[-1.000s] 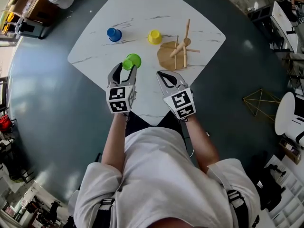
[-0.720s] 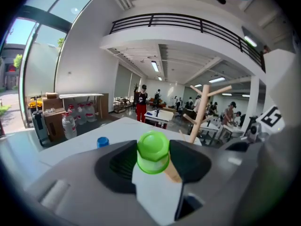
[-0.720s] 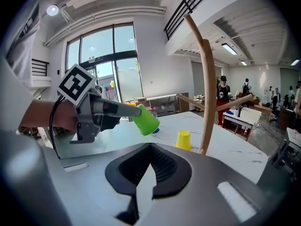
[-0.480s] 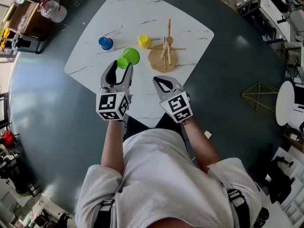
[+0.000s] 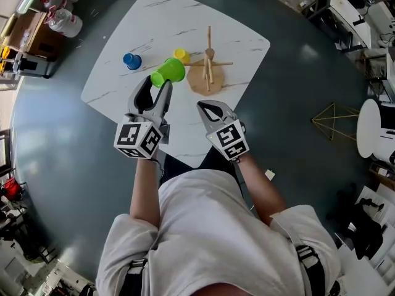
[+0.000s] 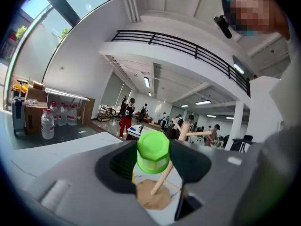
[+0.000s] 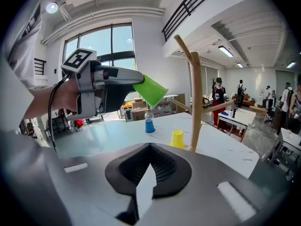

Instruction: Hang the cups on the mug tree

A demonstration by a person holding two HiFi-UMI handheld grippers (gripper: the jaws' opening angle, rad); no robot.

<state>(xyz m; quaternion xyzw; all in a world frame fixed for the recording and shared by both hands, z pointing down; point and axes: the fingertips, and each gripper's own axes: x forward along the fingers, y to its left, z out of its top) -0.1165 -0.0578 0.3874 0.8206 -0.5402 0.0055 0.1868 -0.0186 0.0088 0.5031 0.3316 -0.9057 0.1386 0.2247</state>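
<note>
My left gripper point(image 5: 160, 84) is shut on a green cup point(image 5: 168, 73) and holds it in the air, tilted, just left of the wooden mug tree point(image 5: 208, 59). In the left gripper view the green cup point(image 6: 153, 152) sits between the jaws, with the mug tree's round base point(image 6: 151, 195) beyond it. A yellow cup point(image 5: 181, 55) stands upside down beside the tree's base, and a blue cup point(image 5: 131, 61) further left. My right gripper point(image 5: 206, 107) hovers near the table's front edge, shut and empty. In the right gripper view the green cup point(image 7: 151, 91) hangs left of the tree's post point(image 7: 195, 102).
The white marble table point(image 5: 154, 23) stands on a dark grey floor. Water bottles point(image 5: 60, 22) and boxes lie at the far left, a wire frame point(image 5: 333, 122) and white furniture at the right. People stand in the hall behind.
My left gripper has lifted the green cup and carried it forward and to the right, closer to the mug tree. The right gripper has hardly moved.
</note>
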